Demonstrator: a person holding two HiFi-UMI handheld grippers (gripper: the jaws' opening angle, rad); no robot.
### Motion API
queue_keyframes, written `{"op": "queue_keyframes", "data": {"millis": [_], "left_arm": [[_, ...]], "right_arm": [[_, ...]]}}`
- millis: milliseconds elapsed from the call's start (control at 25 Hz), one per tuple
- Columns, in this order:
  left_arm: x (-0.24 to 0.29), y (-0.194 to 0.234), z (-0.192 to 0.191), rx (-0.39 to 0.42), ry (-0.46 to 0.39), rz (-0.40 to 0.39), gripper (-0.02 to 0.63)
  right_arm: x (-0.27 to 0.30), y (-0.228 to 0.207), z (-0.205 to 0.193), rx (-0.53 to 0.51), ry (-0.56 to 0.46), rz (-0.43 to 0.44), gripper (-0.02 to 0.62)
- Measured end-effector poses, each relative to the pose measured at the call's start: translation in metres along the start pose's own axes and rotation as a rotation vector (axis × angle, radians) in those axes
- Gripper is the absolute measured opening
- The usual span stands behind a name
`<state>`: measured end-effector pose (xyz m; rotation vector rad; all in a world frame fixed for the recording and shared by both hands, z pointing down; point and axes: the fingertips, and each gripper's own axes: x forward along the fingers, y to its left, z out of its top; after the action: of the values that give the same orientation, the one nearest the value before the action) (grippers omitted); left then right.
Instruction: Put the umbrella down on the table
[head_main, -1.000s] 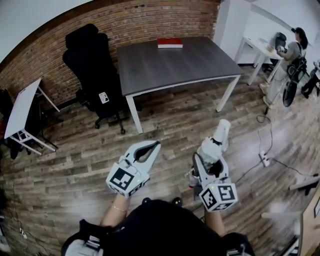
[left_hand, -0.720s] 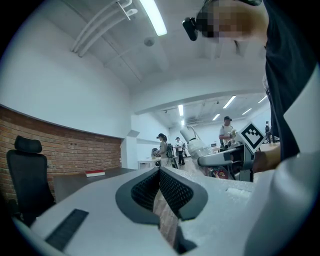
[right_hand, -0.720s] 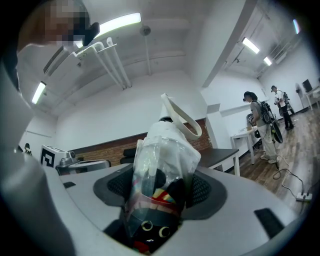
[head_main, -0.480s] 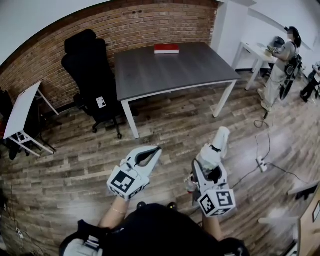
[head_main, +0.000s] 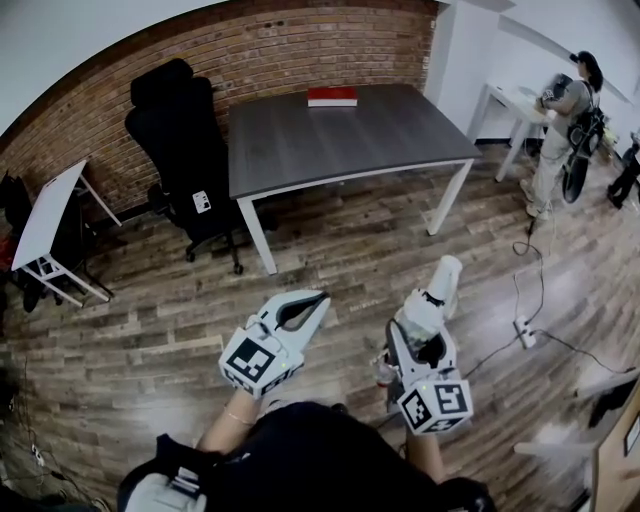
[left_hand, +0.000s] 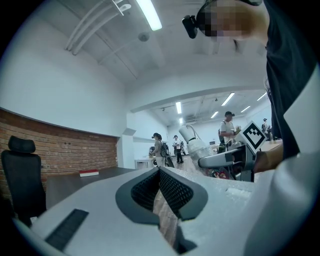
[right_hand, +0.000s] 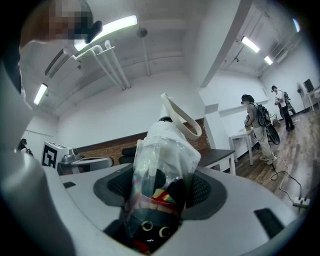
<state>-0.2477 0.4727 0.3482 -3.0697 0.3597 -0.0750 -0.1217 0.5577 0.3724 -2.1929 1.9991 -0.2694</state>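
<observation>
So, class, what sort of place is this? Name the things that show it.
Probably an office or lab workspace: a grey table beside a brick wall, a black office chair next to it, and a white desk further off with a person standing by it.

Head view steeply down; both gripper views level toward shared table (head_main: 340, 130).

Sleeved folded umbrella (head_main: 432, 300), level, far frm table (head_main: 350, 135)

A dark grey table (head_main: 350, 140) on white legs is set on the wooden floor (head_main: 330, 260), far ahead; a red book (head_main: 332, 96) is laid at its far edge.
</observation>
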Motion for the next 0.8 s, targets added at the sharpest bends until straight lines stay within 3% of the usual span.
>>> {"op": "queue_keyframes", "data": {"millis": [440, 800], "left_arm": [[0.019, 0.001, -0.010, 0.002, 0.015, 0.006, 0.002], [0.079, 0.027, -0.009, -0.005, -0.018, -0.071, 0.002]], "right_arm": [[0.002, -0.023, -0.009, 0.027, 0.005, -0.005, 0.282], [0.036, -0.054, 0.003, 0.024, 0.003, -0.056, 0.282]]}}
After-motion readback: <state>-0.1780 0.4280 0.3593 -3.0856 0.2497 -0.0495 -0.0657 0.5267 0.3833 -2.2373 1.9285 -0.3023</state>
